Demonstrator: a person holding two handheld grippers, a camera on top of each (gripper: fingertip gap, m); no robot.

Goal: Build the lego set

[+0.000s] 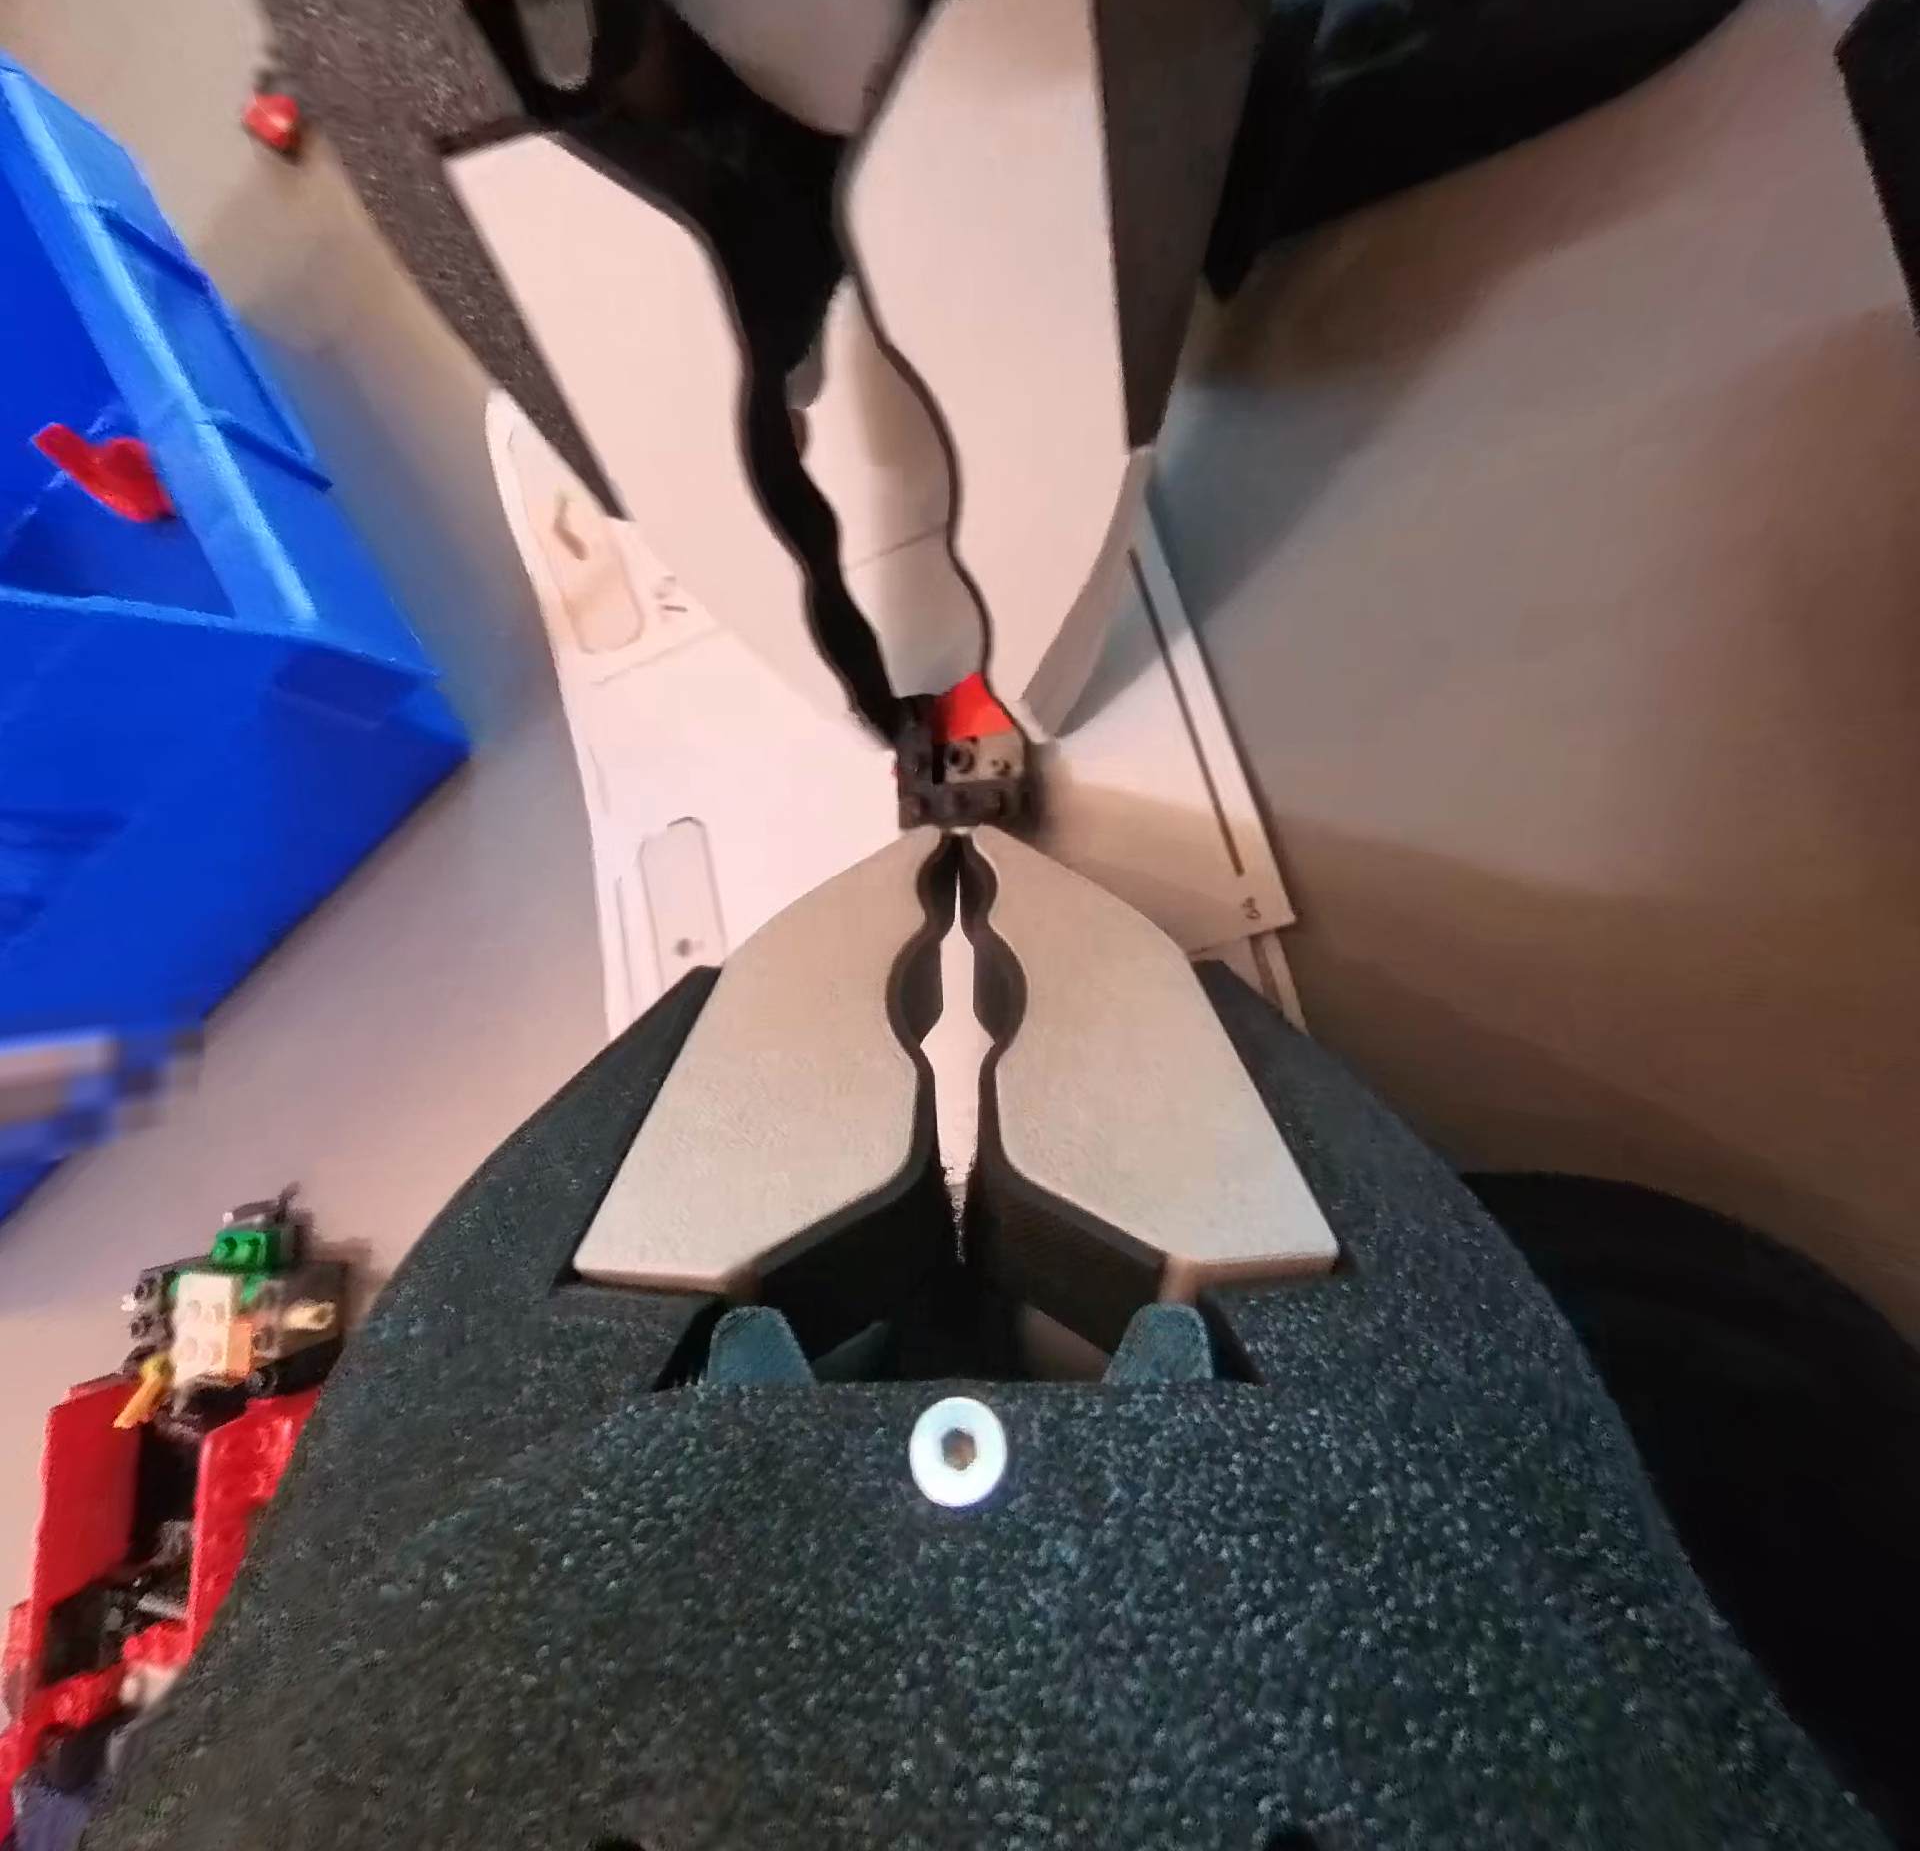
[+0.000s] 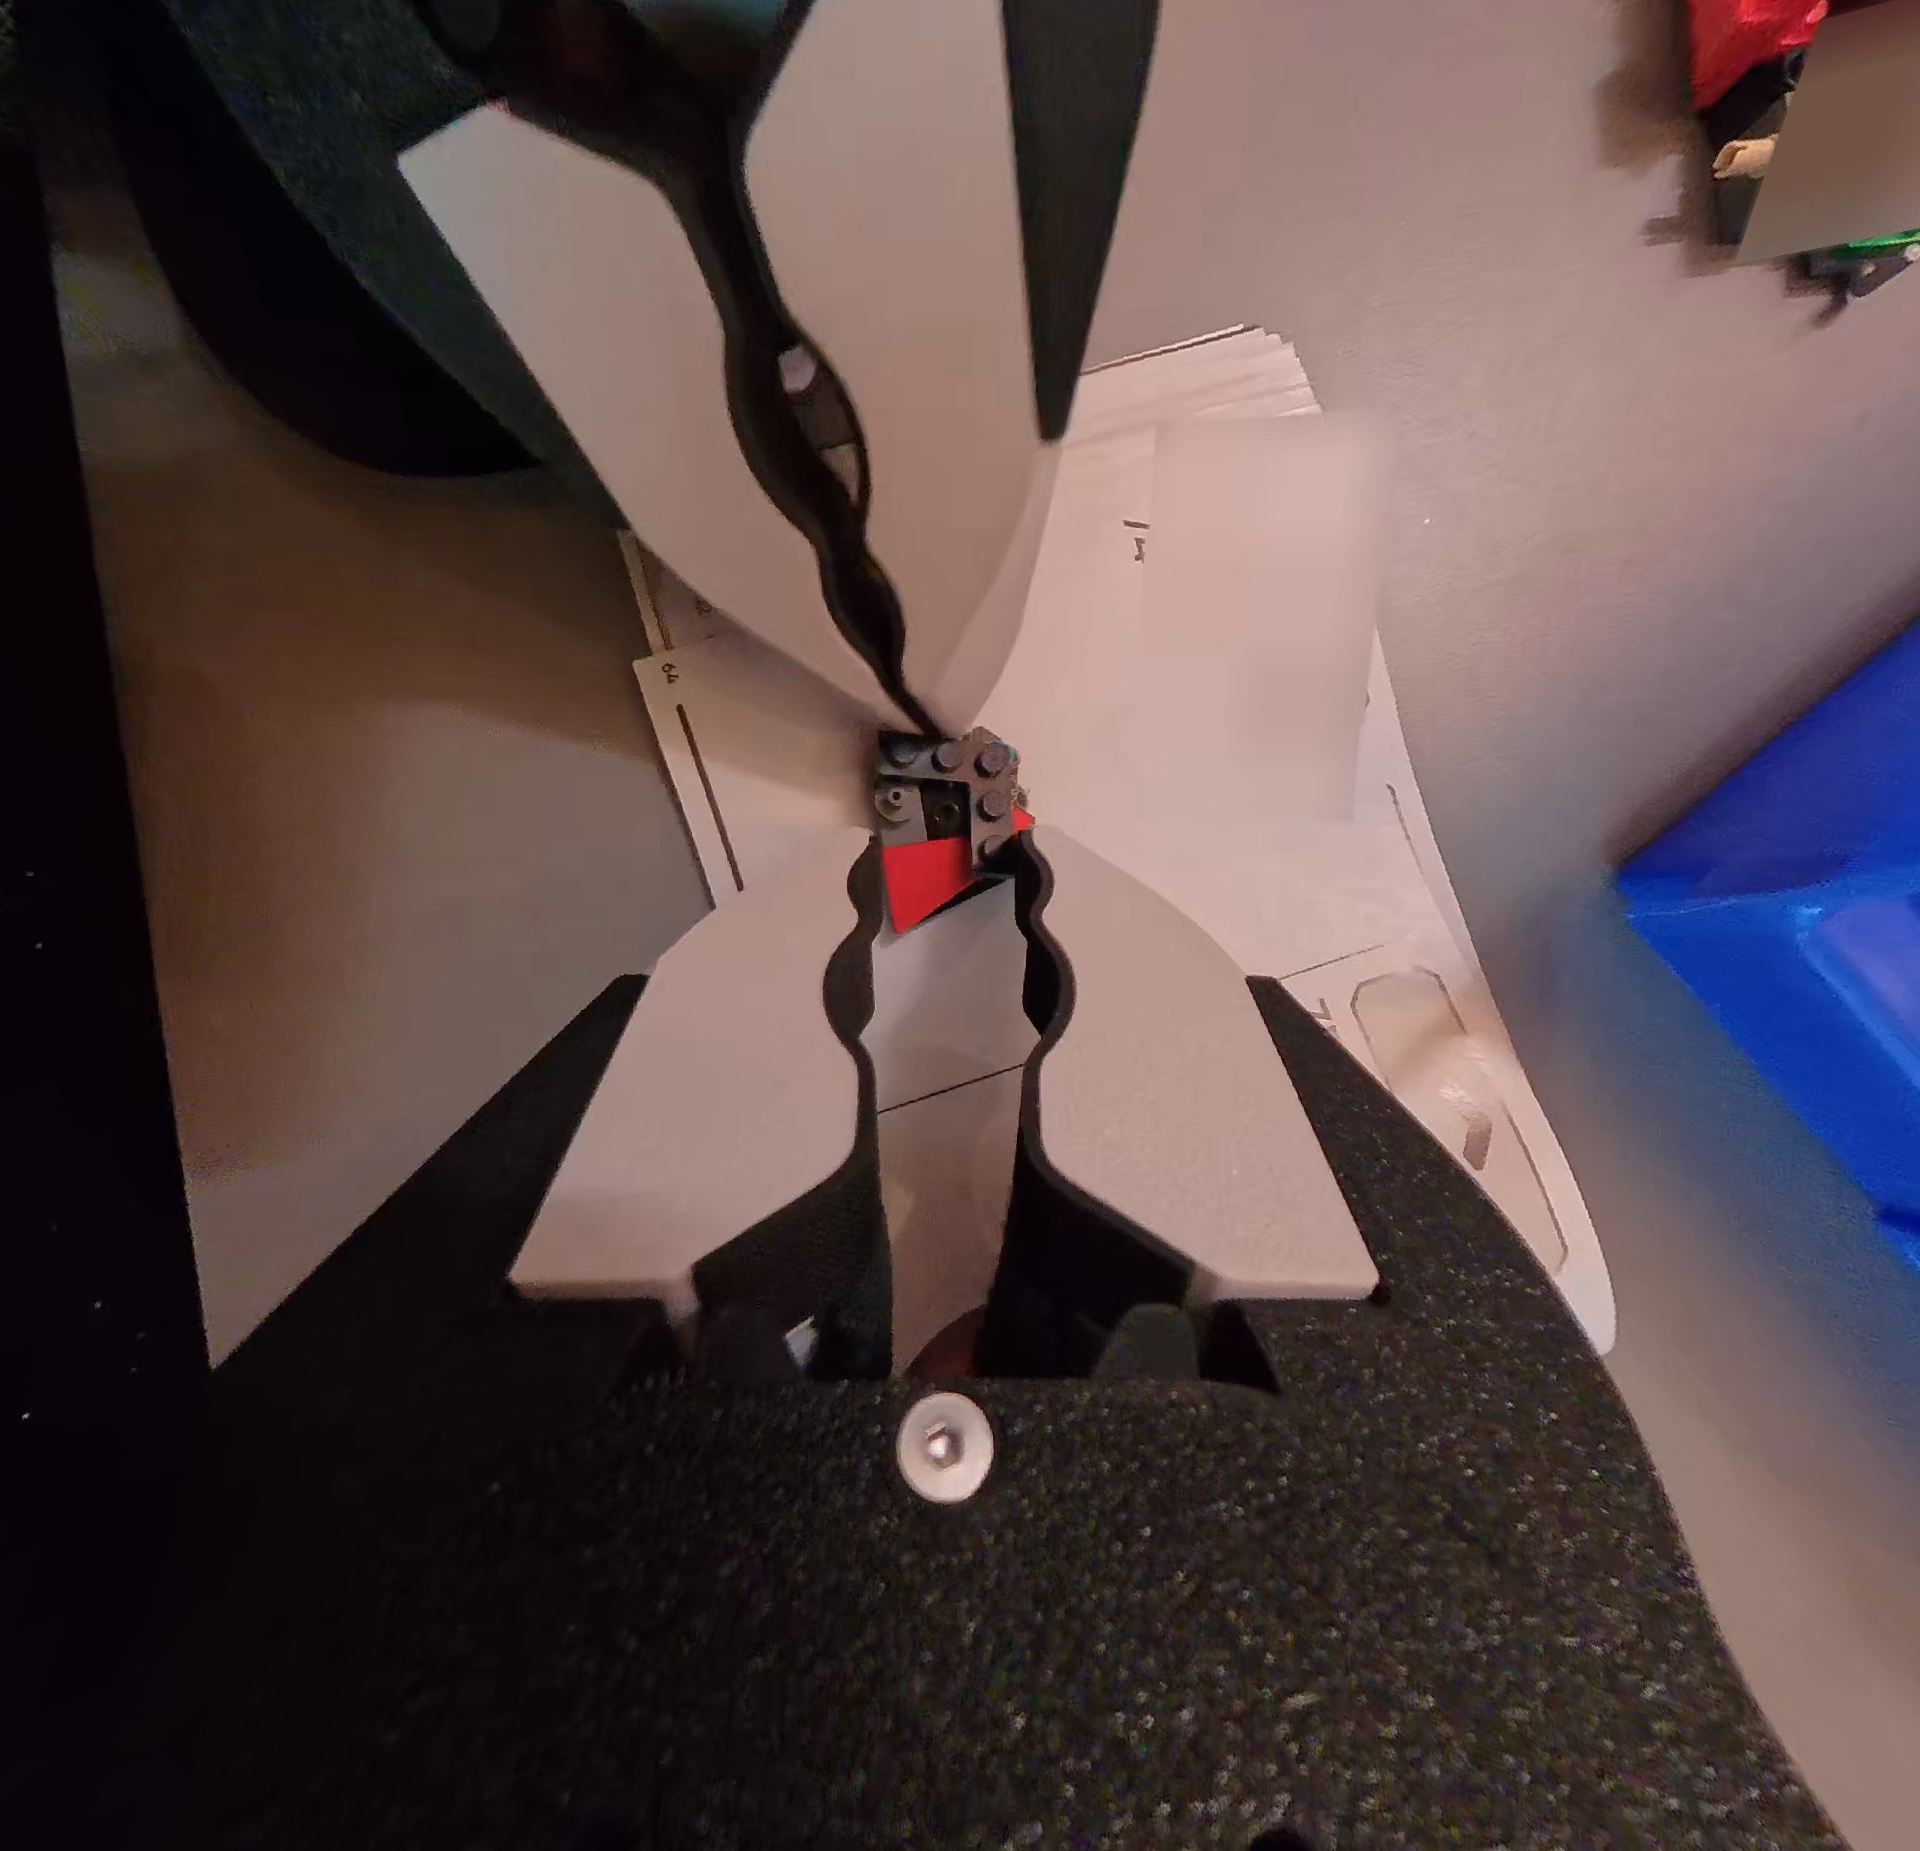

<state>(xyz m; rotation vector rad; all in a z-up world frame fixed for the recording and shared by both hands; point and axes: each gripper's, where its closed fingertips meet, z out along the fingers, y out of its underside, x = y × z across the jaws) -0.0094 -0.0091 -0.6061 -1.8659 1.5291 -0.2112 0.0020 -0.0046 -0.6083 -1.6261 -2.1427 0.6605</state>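
Note:
A small lego assembly [image 1: 961, 762] of dark grey studded plates with a red slope piece hangs in the air between my two grippers, which point at each other. It also shows in the right wrist view [image 2: 940, 814]. My right gripper [image 2: 945, 866] is shut on its red end and comes down from the top in the left wrist view [image 1: 930, 705]. My left gripper [image 1: 956, 837] is pinched almost fully shut on the assembly's grey edge. In the right wrist view it comes from the top [image 2: 923, 726].
An open white instruction booklet [image 1: 665, 762] [image 2: 1195, 606] lies on the table under the grippers. A blue bin [image 1: 156, 658] [image 2: 1787, 970] holds a red piece [image 1: 104, 471]. A partly built red and black lego model [image 1: 156, 1438] [image 2: 1756, 25] stands near it. A loose red piece [image 1: 272, 123] lies farther off. Both grippers' tips are close together, under 4 cm apart.

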